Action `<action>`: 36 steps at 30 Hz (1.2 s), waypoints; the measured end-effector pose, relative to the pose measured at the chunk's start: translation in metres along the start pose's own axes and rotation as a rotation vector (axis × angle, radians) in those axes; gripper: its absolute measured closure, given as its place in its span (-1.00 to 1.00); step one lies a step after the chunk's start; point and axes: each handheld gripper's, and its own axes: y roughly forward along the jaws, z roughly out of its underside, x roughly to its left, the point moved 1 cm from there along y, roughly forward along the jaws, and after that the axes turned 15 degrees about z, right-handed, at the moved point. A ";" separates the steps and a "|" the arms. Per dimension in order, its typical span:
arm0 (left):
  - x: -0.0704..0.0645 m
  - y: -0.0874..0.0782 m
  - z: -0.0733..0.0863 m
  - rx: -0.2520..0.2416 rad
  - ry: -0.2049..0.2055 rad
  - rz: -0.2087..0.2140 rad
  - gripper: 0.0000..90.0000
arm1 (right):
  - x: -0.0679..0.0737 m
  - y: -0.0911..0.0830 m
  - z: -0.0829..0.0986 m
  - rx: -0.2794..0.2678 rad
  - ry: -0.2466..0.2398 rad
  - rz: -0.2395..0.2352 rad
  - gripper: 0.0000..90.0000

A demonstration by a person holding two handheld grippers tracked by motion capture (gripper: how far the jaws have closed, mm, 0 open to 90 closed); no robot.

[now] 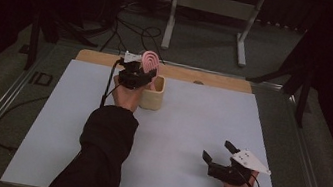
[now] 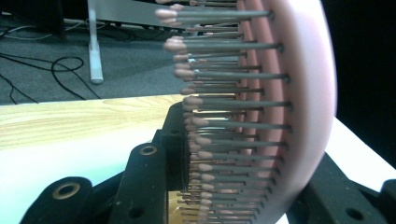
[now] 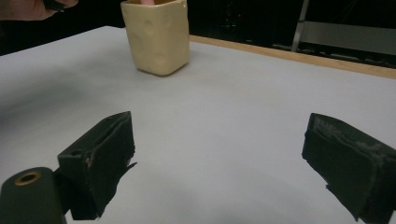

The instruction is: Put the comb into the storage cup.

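Pink brush (image 1: 150, 60): gripped by left gripper (image 1: 138, 75) fingers, above the cup (image 1: 153, 93).
Cup: cream, on white counter (image 1: 189, 127).
Right gripper (image 1: 219, 156): fingers wide, empty, well apart from cup.
Writing: none readable.

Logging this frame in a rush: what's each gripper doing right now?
Left gripper: shut on the pink hairbrush, over the cup.
Right gripper: open, holding nothing, low over the table.

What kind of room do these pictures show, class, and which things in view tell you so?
Probably a lab or recording workspace, not a home: a person works hand-held grippers at a table under a white sheet, loose cables trail over the grey floor, and a bare metal stand sits in the dark surroundings.
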 end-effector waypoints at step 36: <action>0.007 0.003 0.003 0.032 -0.018 0.011 0.40 | 0.000 0.000 0.000 0.002 -0.002 -0.001 -0.80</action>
